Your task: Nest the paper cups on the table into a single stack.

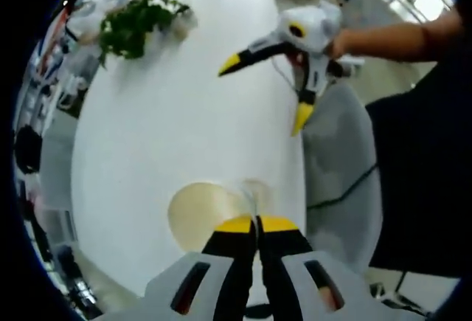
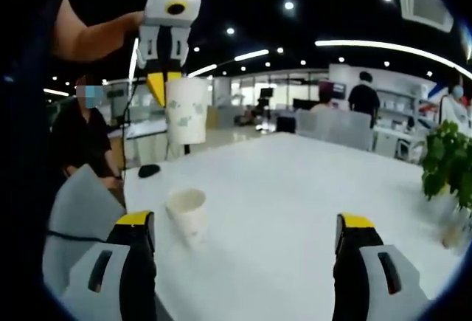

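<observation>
White table (image 2: 310, 188) in open office: left gripper (image 2: 164, 85), jaws pinched on lifted paper cup (image 2: 185, 111), hangs above standing cup (image 2: 187, 214); right gripper (image 2: 247, 243) wide, empty; misaligned lowering would likely topple the standing cup.

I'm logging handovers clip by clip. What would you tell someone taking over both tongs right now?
Left tongs: shut on the rim of a cup, held up in the air above the table.
Right tongs: open, holding nothing, low over the table.
Second cup: upright on the table near its edge, below the held one.
Done: one cup lifted.
Left: lower the held cup into the standing one, perhaps steadying that one with the right tongs. I can't tell whether the held cup is already more than one.
</observation>
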Demonstrator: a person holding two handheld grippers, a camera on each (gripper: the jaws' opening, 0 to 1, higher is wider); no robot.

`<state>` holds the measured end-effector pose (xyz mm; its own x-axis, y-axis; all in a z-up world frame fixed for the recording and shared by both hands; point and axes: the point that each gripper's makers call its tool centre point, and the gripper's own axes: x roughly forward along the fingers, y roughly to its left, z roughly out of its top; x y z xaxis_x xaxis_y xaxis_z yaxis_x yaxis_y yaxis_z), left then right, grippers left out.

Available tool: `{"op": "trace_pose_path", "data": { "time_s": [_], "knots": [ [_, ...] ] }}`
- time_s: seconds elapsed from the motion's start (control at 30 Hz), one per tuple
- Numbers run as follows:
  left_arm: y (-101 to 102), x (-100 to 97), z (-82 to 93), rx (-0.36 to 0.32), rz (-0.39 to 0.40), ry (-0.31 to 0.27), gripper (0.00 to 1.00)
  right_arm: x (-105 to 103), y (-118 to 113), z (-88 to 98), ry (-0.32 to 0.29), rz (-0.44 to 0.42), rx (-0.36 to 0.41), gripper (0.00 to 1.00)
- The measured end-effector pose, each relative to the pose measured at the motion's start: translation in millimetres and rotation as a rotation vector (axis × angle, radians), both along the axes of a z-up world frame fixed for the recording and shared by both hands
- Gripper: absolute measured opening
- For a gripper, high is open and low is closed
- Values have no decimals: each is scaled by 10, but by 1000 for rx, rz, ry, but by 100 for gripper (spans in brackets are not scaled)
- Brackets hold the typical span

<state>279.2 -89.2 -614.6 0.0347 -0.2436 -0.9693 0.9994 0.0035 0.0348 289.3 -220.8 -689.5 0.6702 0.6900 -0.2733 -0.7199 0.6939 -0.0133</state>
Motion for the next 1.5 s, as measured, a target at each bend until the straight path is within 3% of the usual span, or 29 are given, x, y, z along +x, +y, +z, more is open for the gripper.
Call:
{"op": "trace_pose_path", "data": {
  "time_s": [0.67,0.83,1.0,1.5],
  "knots": [
    [126,-29,-411,69,-1,43,0,-16,29,19,11,12,13,100],
    [102,-38,-488,60,9,45,0,-55,83,-60,21,39,-32,100],
    [77,-68,-555,62,14,55,0,-41,72,-18,32,26,6,100],
    [66,-88,-849,93,32,80,0,-78,86,-80,34,24,-15,100]
  ]
}}
